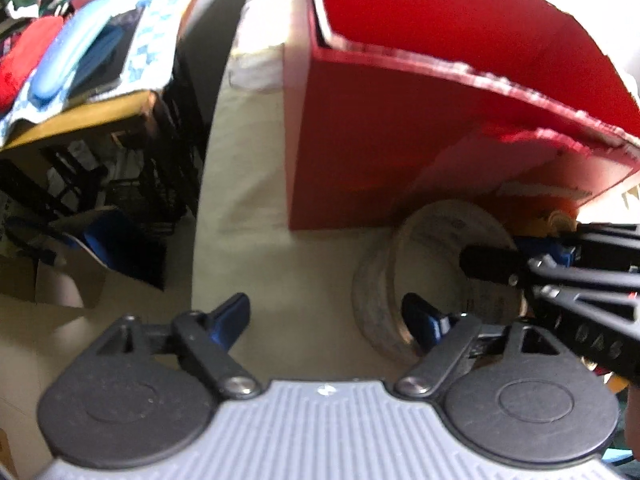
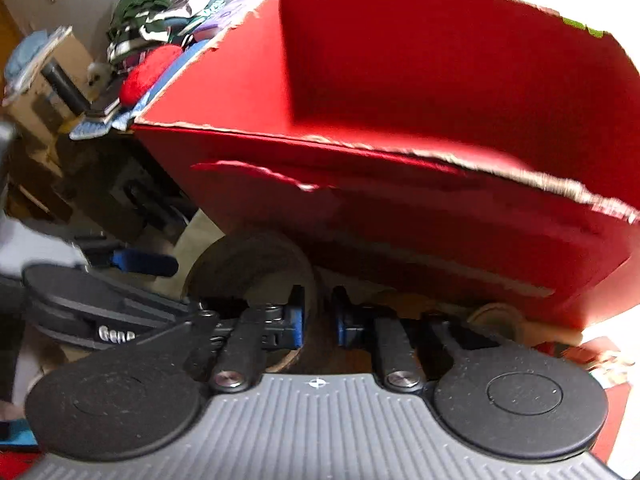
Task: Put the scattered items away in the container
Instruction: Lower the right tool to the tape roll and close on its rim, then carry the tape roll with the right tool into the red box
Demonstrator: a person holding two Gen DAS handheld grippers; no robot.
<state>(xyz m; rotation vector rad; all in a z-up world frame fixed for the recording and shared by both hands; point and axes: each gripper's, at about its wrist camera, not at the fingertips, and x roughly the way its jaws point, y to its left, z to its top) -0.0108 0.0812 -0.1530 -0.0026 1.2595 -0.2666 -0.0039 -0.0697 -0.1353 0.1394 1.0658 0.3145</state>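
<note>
While both wrist cams look steeply down at a pale tabletop (image 1: 312, 264), a big red cardboard box (image 1: 400, 140) w/ torn, ragged top edges fills most of each view, its open inside showing red walls & no contents that can be made out. A wide roll of clear packing tape (image 1: 384, 312) stands on edge just in front of the box's near wall, close to or touching it; which one can't be told. The left gripper (image 1: 326, 314) is spread wide: its left blue-padded finger hangs over bare table, its right finger sits inside the roll's core, so one side of the roll lies between the jaws w/o the pads pressing it. The right gripper (image 2: 318, 316) comes in from the right side of the left cam view, & its jaws are drawn nearly together on the roll's wall (image 2: 312, 280), one pad inside the ring, the other outside, pinching it. In the right cam the left gripper's blue finger (image 2: 144, 262) shows at the roll's far-left side. A 2nd roll-like round thing (image 2: 496, 314) peeks out beside the box base to the right, blurred. At left beyond the table edge: a wooden shelf unit (image 1: 92, 120) w/ dark crates, a heap of folded clothes (image 2: 160, 12), something red & fuzzy (image 2: 148, 72), a cardboard carton (image 2: 52, 80). The box wall stands close ahead of both grippers, & each tool crowds the other around the roll.
</note>
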